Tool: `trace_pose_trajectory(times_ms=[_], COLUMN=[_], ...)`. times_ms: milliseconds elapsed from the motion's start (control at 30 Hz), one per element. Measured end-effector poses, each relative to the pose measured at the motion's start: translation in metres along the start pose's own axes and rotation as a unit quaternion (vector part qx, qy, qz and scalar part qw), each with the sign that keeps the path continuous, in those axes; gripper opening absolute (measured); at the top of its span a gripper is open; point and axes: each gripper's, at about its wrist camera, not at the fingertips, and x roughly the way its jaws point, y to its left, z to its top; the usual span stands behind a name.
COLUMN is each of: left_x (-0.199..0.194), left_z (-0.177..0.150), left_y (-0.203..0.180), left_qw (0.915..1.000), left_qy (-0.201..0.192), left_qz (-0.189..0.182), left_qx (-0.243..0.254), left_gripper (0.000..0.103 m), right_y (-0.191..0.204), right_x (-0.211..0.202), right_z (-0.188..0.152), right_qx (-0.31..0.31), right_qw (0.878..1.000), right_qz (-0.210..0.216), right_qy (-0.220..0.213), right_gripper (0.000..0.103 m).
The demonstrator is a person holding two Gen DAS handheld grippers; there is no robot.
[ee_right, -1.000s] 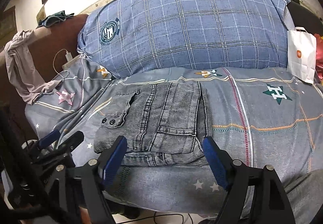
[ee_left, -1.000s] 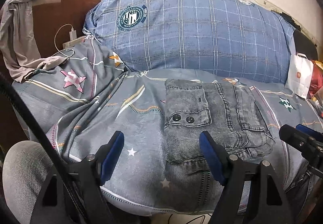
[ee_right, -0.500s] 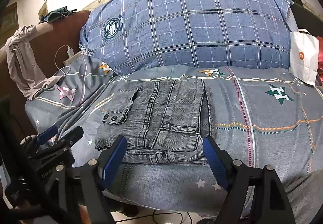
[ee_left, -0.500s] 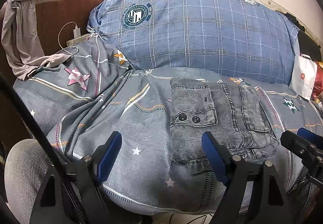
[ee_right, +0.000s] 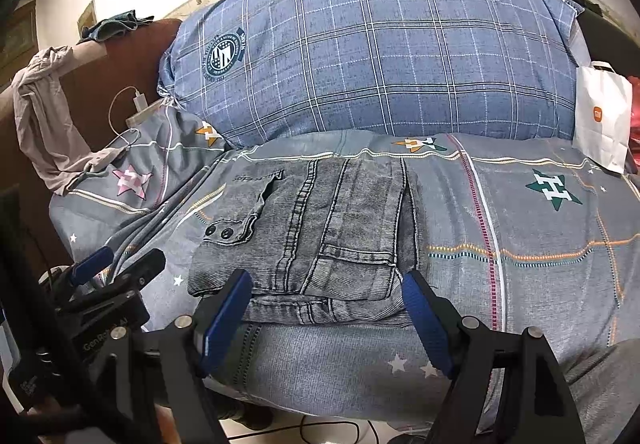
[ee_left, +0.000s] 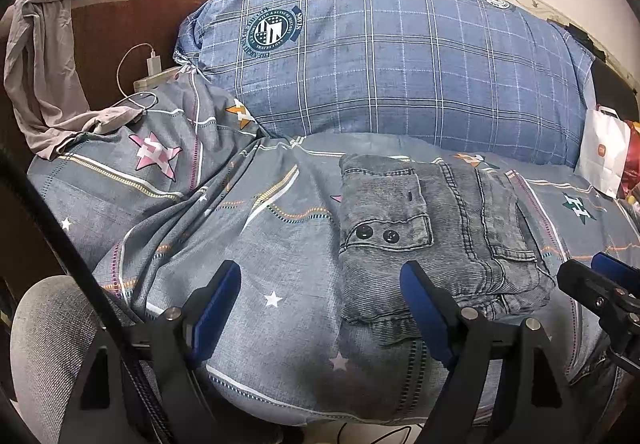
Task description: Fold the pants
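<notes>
Grey denim pants (ee_left: 432,240) lie folded into a compact rectangle on the grey patterned bedsheet (ee_left: 240,244), pocket with two buttons facing up; they also show in the right wrist view (ee_right: 320,236). My left gripper (ee_left: 320,308) is open and empty, held in front of the pants' left near edge. My right gripper (ee_right: 328,312) is open and empty, straddling the near edge of the pants without touching. Each gripper shows at the edge of the other's view: the right one (ee_left: 600,284), the left one (ee_right: 116,268).
A large blue plaid pillow (ee_left: 400,56) lies behind the pants. A white paper bag (ee_right: 600,116) stands at the right. A charger and cable (ee_left: 148,76) and a draped grey garment (ee_left: 44,76) are at the brown headboard, left. My knee (ee_left: 44,356) is at lower left.
Both grippers have drawn back slightly from the pants and stay open. The folded pants have not moved.
</notes>
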Motion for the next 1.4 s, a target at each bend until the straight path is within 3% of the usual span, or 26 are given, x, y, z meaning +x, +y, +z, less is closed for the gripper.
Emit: trace_pose_trajectory(times_ms=[1400], left_x=[0.0044], left_z=[-0.0014], left_y=[-0.0044], left_qw=[0.9999], left_qy=[0.003], left_qz=[0.004], left_qx=[0.012], left_gripper=[0.083], right_y=[0.0004], right_x=[0.0081], right_z=[-0.0025], right_qx=[-0.011], right_qw=[1.0], right_qz=[-0.006], right_qy=[0.013], right_gripper=[0.081])
